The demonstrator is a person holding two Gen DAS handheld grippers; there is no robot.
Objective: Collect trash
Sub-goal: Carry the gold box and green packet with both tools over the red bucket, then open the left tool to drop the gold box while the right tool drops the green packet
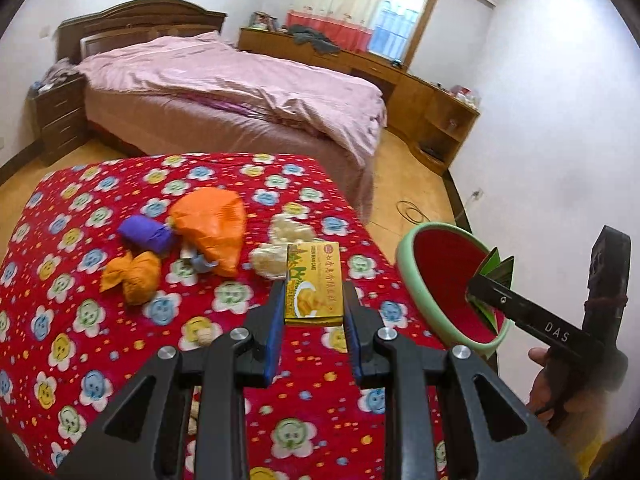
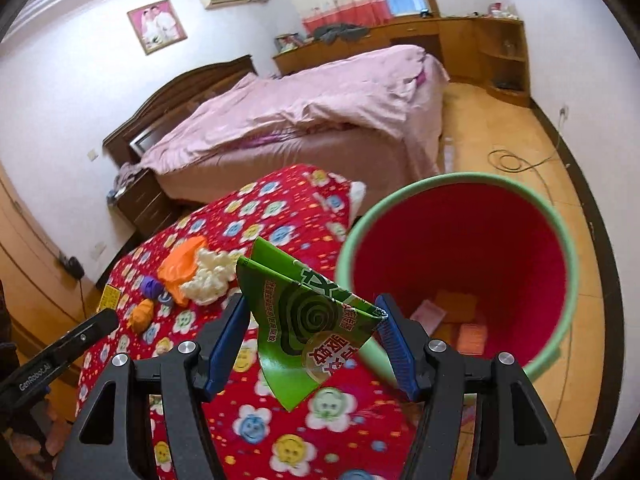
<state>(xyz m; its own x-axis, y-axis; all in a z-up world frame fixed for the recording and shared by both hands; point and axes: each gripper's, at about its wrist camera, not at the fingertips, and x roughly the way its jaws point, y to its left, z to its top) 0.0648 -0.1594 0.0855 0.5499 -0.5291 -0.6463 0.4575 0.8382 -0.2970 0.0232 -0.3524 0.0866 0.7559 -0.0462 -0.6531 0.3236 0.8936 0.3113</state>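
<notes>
I am holding a yellow box [image 1: 313, 284] between my left jaws [image 1: 313, 304], which are closing narrowly on its sides above the red flowered surface [image 1: 80, 320]. My right jaws [image 2: 310, 334], standing wider, are gripping a flattened green carton [image 2: 308, 320] just beside the bin [image 2: 568, 280]. Farther on the surface, an orange bag [image 1: 212, 224], a purple bundle [image 1: 146, 234] and white crumpled paper [image 1: 288, 228] are lying.
</notes>
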